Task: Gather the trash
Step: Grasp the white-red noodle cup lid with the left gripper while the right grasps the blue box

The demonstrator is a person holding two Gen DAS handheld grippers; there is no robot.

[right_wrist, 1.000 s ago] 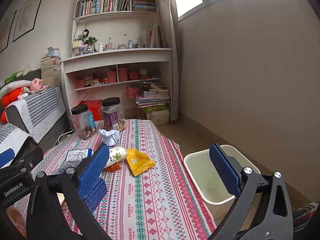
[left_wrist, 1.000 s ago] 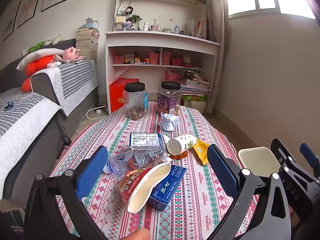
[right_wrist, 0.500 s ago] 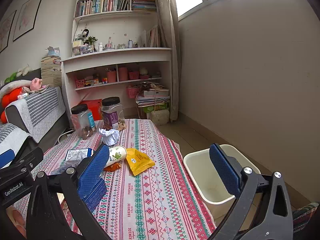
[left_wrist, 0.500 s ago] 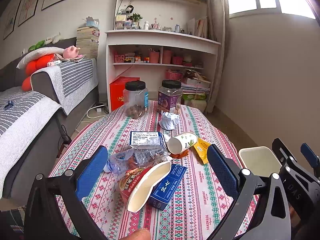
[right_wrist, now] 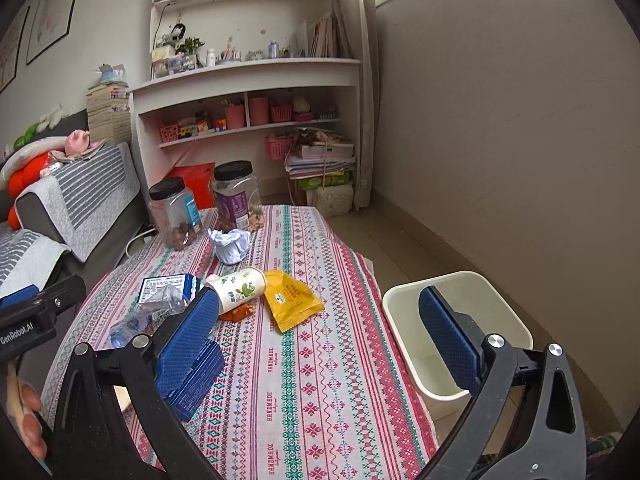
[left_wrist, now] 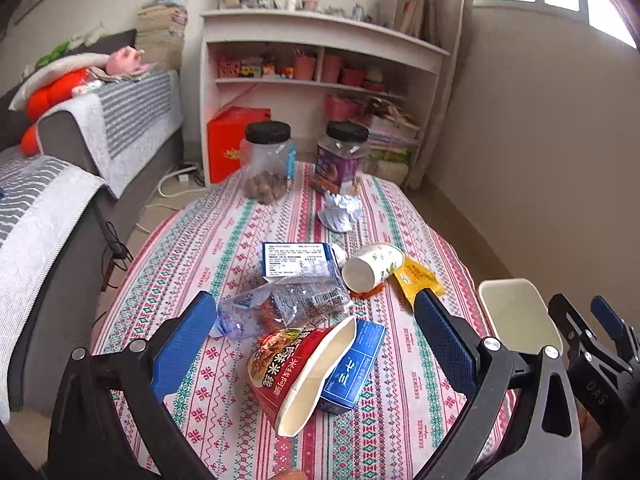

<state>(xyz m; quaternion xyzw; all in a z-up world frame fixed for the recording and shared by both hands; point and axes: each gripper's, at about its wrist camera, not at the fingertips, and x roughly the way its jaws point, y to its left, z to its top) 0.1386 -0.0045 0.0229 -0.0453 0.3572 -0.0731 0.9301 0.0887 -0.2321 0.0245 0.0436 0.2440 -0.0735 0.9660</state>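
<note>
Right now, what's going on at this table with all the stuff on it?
A person holds a two-finger tool in each hand over a table strewn with trash. Both the left tool and right tool are open and empty. The noodle cup, blue box, crushed bottle, paper cup and yellow packet all lie untouched. The white bin beside the table looks empty.

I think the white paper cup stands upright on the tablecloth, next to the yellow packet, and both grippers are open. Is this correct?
Not quite: the white paper cup lies on its side, as the right wrist view shows. It is next to the yellow packet, and the left gripper and right gripper are open.
</note>
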